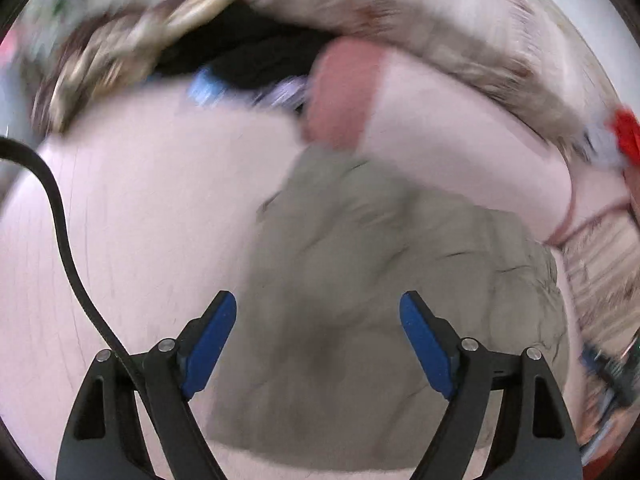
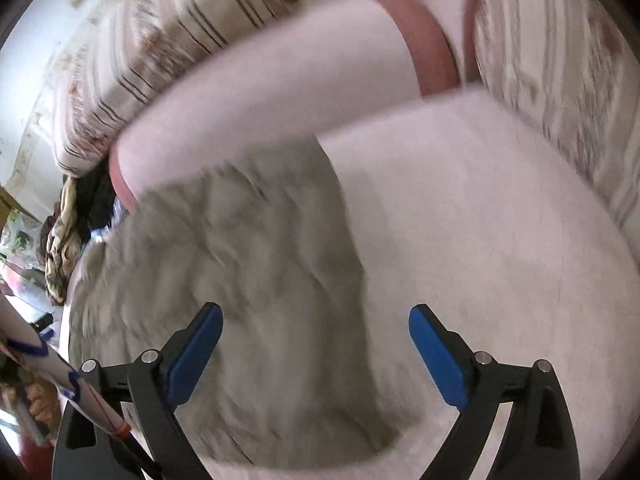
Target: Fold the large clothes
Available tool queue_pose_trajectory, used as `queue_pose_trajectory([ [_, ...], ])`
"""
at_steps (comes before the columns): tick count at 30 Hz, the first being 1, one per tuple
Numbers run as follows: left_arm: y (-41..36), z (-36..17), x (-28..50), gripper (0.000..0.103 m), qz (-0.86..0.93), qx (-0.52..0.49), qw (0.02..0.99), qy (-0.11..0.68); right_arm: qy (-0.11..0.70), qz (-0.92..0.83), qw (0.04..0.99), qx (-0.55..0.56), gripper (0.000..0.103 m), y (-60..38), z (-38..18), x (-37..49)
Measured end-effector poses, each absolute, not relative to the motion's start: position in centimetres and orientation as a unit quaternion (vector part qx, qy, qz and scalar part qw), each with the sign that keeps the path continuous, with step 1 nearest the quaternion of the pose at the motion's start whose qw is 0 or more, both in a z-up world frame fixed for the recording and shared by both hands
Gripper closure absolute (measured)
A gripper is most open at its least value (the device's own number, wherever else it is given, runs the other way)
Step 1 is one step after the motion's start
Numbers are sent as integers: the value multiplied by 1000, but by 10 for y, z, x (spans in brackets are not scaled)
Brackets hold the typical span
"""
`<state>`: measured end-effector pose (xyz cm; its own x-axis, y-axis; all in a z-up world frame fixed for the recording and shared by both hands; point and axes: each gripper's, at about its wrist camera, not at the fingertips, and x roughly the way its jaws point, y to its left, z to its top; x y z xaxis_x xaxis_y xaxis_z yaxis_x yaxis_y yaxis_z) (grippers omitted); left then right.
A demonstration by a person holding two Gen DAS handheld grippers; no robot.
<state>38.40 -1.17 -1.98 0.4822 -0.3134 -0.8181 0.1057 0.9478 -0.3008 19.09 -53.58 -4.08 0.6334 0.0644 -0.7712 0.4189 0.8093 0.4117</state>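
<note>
Grey-green garment (image 1: 360,280) on bed (image 1: 140,200): soft, limp, light; pinch corner hem. Left claw (image 1: 318,344), right claw (image 2: 316,356) wide open, empty.

A grey-green garment (image 1: 360,272) lay crumpled and wrinkled on a pale pink bed sheet (image 1: 140,208), its far end near a pink-banded pillow (image 2: 260,80); motion blur hid finer detail.
</note>
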Motion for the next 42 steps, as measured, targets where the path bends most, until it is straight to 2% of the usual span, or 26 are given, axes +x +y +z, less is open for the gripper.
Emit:
queue_pose_trajectory([
  [5, 53, -92, 395, 20, -180, -258, 779, 543, 429, -88, 823, 362, 6, -561, -90, 180],
  [9, 53, -135, 410, 20, -282, -345, 706, 551, 434, -21, 801, 412, 4, -566, -126, 202],
  [11, 41, -145, 419, 18, -328, -352, 680, 553, 431, 10, 797, 423, 1, -562, -136, 211],
  [13, 21, -153, 429, 7, -353, -329, 673, 561, 428, 37, 792, 433, 0, -554, -145, 223],
  [15, 3, -156, 434, 1, -357, -307, 672, 572, 418, 56, 801, 425, 0, -546, -148, 229],
  [17, -6, -150, 433, 1, -353, -286, 682, 573, 420, 71, 802, 420, 1, -536, -148, 234],
  [18, -10, -146, 431, 4, -343, -274, 689, 576, 420, 77, 799, 423, 16, -532, -147, 236],
  [19, -11, -142, 428, 14, -336, -268, 695, 577, 417, 96, 788, 444, 34, -529, -146, 236],
  [20, -10, -135, 423, 19, -331, -263, 699, 577, 414, 101, 781, 457, 38, -528, -144, 236],
  [22, -7, -120, 414, 34, -333, -258, 700, 576, 410, 102, 779, 463, 55, -523, -135, 227],
  [25, 2, -96, 395, 42, -345, -235, 704, 574, 403, 119, 779, 466, 60, -520, -120, 204],
  [29, 10, -79, 366, 43, -332, -200, 720, 576, 409, 121, 786, 448, 58, -512, -113, 164],
  [30, 9, -84, 361, 40, -310, -180, 729, 583, 414, 110, 791, 437, 50, -510, -115, 159],
  [32, 4, -96, 363, 31, -267, -148, 743, 595, 427, 55, 802, 415, 22, -508, -125, 155],
  [33, 2, -100, 366, 27, -256, -152, 744, 598, 426, 29, 805, 412, 17, -510, -128, 154],
  [38, 26, -79, 357, 28, -251, -190, 759, 570, 379, -88, 836, 386, 15, -519, -95, 125],
  [42, 58, -47, 339, 28, -215, -159, 806, 528, 361, -143, 875, 289, 16, -507, -43, 110],
])
